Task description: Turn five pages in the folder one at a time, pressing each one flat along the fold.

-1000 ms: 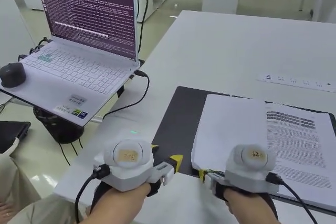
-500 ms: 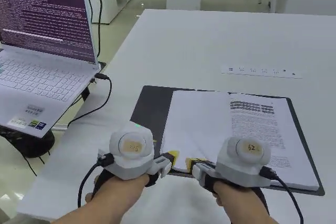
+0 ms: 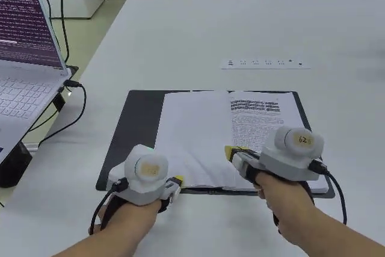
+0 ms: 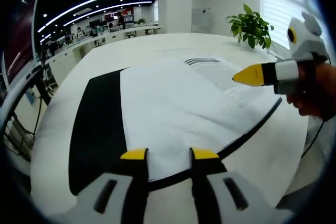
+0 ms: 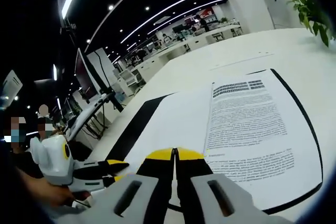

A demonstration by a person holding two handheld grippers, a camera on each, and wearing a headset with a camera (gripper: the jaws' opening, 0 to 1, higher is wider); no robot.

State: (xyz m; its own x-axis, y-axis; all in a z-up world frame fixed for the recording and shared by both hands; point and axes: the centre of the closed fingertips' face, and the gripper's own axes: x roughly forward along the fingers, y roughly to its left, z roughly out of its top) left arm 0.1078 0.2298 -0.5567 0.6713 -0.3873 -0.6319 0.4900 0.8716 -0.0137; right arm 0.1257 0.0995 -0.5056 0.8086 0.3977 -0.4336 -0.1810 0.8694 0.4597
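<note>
Lying open, folder ahead of parted, empty left gripper, beneath closed, empty right gripper.

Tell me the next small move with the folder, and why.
Probably slide the shut right tongs away from you along the fold, pressing it flat. The turned blank page already lies over to the left, the tips sit by the fold's near end, and the open left tongs sit at that page's near edge.

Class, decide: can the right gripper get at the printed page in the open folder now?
Probably yes. The right gripper, jaws shut, is by the fold next to the printed page, which lies bare; the left gripper sits at the near edge of the folder.
</note>
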